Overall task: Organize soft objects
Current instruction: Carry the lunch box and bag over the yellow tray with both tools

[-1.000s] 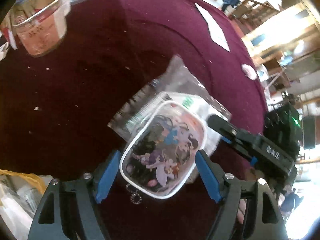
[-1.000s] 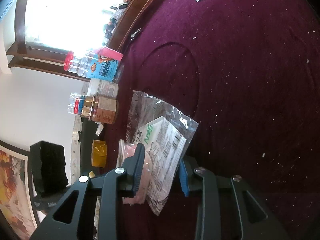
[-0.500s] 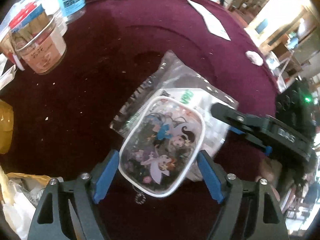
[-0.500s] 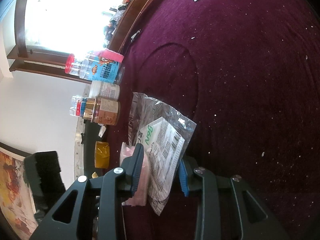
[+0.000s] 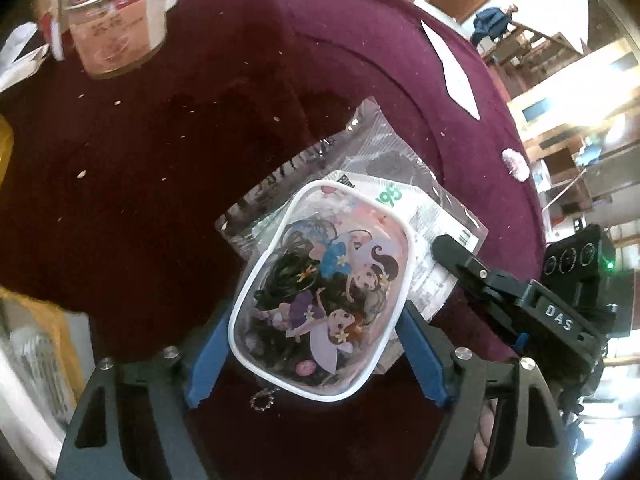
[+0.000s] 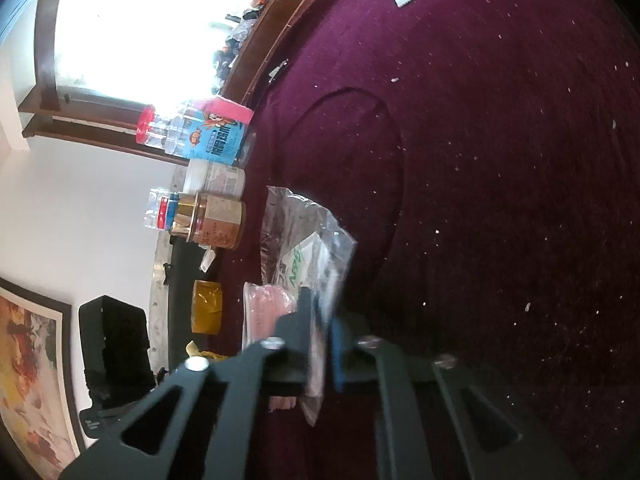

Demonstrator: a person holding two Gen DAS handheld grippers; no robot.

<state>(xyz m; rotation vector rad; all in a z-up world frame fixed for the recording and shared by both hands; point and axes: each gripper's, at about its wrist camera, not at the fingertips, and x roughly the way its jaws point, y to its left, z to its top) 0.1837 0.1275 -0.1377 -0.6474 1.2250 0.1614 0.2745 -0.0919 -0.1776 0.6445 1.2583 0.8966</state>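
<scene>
A clear pouch with a white rim and a cartoon print (image 5: 328,280) lies over a clear bag holding a packed white mask (image 5: 376,152) on the maroon tablecloth (image 5: 160,200). My left gripper (image 5: 318,312) straddles the pouch and its jaws are closing, blue pads (image 5: 212,344) against both side rims. A small ring chain (image 5: 262,400) hangs from the pouch's near end. My right gripper (image 6: 320,312) is shut on the near edge of the mask bag (image 6: 304,224), which crumples upward. In the left wrist view its black finger (image 5: 452,248) meets the bag's right edge. The pouch shows as a pink side (image 6: 264,312).
A glass jar (image 5: 116,28) stands at the far left. More jars (image 6: 216,224) and a blue-labelled bottle (image 6: 216,140) line the table edge. A white paper slip (image 5: 452,68) and a small pink-white piece (image 5: 514,162) lie on the far cloth. A yellow item (image 6: 206,306) sits beside the pouch.
My right gripper has closed on the mask bag's edge and the bag has bunched up. The left wrist view has rolled slightly; the pouch stays between its pads.
</scene>
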